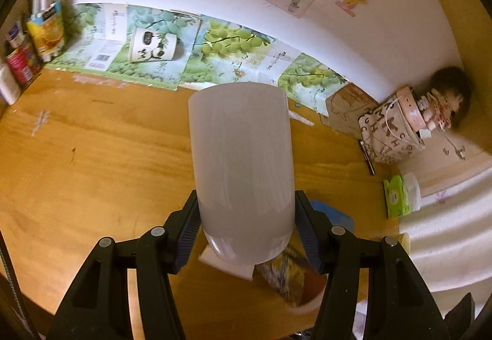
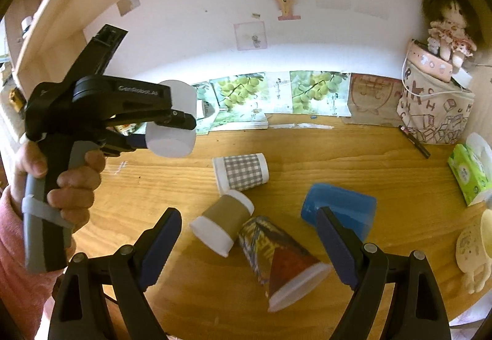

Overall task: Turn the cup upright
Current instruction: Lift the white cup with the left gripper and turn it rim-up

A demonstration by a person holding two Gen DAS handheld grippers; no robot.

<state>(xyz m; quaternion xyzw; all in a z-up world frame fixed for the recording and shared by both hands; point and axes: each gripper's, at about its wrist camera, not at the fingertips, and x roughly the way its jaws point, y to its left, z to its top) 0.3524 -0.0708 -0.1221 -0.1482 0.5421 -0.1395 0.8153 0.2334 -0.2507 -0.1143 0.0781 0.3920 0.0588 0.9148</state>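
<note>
My left gripper (image 1: 246, 217) is shut on a frosted white cup (image 1: 241, 168) and holds it in the air above the wooden table (image 1: 92, 155). The right wrist view shows the same left gripper (image 2: 172, 124) holding the white cup (image 2: 173, 124) at the left, above the table. My right gripper (image 2: 249, 244) is open and empty, low over a group of cups lying on their sides: a brown-banded cup (image 2: 223, 224), a patterned paper cup (image 2: 279, 260), a grey checked cup (image 2: 241, 171) and a blue cup (image 2: 341, 207).
A panda mug (image 1: 152, 45) lies on grape-print paper by the wall. Cans and cartons (image 1: 33, 41) stand at the far left. A letter-print bag (image 2: 433, 109) with a doll (image 2: 449, 29), a green tissue pack (image 2: 467, 174) and a cream mug (image 2: 479, 247) are at the right.
</note>
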